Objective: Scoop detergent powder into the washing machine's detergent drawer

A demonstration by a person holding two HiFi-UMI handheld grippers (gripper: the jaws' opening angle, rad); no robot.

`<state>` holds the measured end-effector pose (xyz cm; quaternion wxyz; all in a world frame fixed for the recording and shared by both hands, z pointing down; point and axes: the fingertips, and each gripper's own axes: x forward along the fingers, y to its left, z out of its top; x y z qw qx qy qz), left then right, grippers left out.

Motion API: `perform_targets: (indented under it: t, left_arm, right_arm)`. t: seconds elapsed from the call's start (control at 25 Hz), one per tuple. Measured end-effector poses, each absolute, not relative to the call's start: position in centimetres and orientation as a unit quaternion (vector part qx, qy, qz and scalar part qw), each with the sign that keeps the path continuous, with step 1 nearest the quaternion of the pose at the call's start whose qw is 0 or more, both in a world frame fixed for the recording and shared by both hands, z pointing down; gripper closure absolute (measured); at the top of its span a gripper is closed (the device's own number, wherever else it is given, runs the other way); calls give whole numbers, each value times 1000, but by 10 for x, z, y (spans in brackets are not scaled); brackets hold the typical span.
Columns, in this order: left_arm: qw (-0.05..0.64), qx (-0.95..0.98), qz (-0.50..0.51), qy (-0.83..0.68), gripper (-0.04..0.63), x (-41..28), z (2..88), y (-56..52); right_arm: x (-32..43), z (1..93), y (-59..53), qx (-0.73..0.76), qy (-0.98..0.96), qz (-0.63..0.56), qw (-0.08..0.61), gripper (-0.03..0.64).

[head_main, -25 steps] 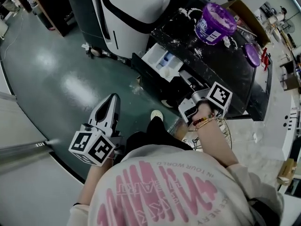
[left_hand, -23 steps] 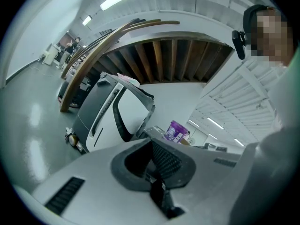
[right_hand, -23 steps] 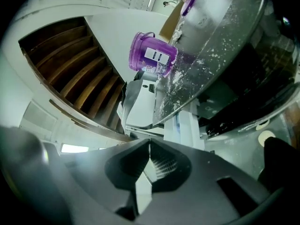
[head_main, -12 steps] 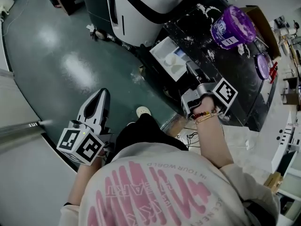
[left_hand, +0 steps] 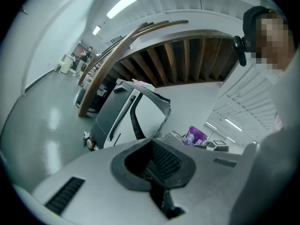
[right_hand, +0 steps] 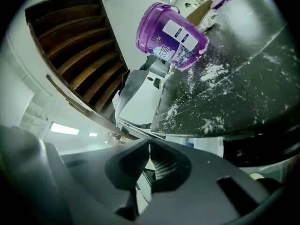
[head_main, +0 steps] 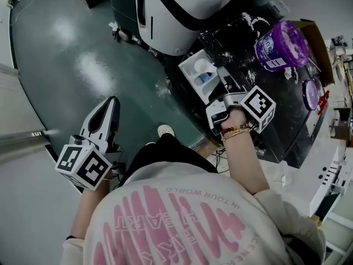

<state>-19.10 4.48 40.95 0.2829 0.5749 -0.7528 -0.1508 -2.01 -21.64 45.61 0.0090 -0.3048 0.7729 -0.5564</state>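
The left hand-held gripper (head_main: 109,106) hangs over the green floor (head_main: 83,65), jaws together and empty. The white detergent drawer (head_main: 199,70) stands open from the black, powder-dusted bench (head_main: 276,112). The right hand-held gripper (head_main: 223,77), closed on nothing, points just beside it. Farther right stands the purple detergent tub (head_main: 280,44).
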Motion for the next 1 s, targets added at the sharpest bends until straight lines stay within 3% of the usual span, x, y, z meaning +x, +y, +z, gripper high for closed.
perform_targets:
  t: [0.52, 1.0]
  left_arm:
    - [263, 552, -157, -776, 594, -203, 392, 39]
    - [251, 545, -152, -785, 595, -204, 382, 36]
  right_arm:
    - [-38, 475, -220, -295, 830, -454, -137, 615]
    - [-54, 486, -218, -255, 859, -393, -207, 615]
